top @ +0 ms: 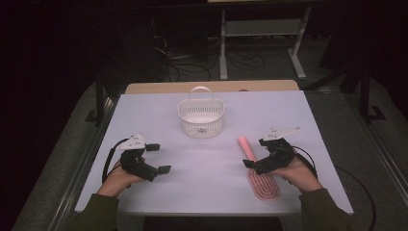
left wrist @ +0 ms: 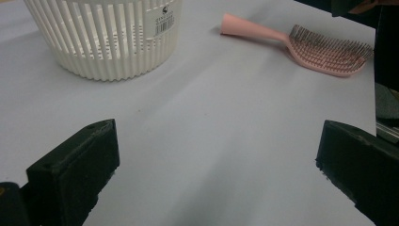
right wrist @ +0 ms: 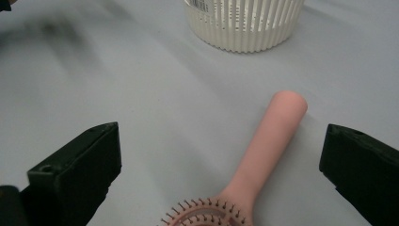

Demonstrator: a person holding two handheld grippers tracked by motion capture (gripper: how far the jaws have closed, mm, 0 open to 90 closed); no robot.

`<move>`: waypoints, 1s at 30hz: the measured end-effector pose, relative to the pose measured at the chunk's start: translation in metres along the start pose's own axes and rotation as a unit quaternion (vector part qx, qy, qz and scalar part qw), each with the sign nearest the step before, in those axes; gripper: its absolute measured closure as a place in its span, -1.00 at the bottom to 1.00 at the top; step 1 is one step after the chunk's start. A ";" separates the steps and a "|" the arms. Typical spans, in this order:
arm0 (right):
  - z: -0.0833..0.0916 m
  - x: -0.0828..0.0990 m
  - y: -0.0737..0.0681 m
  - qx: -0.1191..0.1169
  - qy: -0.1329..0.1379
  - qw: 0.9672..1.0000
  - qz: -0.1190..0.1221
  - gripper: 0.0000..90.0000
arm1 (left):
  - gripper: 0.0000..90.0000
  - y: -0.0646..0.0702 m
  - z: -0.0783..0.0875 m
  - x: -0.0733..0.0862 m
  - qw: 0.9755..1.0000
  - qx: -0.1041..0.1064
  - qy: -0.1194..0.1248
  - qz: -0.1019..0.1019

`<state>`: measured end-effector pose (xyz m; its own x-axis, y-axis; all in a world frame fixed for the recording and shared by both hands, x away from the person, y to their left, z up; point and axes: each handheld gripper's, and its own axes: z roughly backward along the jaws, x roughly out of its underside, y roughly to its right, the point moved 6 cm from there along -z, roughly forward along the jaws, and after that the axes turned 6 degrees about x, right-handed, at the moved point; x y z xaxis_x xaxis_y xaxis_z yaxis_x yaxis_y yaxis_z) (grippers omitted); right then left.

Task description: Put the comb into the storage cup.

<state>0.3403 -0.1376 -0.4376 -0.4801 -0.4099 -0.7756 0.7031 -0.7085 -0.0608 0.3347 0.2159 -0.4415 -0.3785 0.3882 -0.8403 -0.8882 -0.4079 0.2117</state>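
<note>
A pink hairbrush [top: 262,184] lies bristles up on the white table at the right, its handle [right wrist: 272,139] pointing toward a white slatted basket [top: 201,118] with a handle at the back centre. My right gripper [top: 255,153] is open just over the brush's neck, one jaw on each side of the handle and nothing between them. My left gripper [top: 159,158] rests open at the left of the table, apart from both things. In the left gripper view the basket [left wrist: 106,37] sits at the upper left and the brush [left wrist: 301,42] at the upper right.
The white table top [top: 207,192] has a wooden strip along its far edge. Beyond it the dark floor holds cables and a white desk frame [top: 262,29]. A barcode label [left wrist: 162,21] is stuck on the basket's wall.
</note>
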 end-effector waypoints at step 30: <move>-0.012 -0.023 0.003 -0.004 -0.003 1.000 0.011 -1.00 | -1.00 0.001 0.000 -0.001 1.000 0.001 0.001 0.000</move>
<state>0.3595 -0.1231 -0.4270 -0.4673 -0.4298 -0.7726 0.7179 -0.6945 -0.0479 0.3341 0.2157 -0.4406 -0.3776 0.3874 -0.8411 -0.8891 -0.4054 0.2124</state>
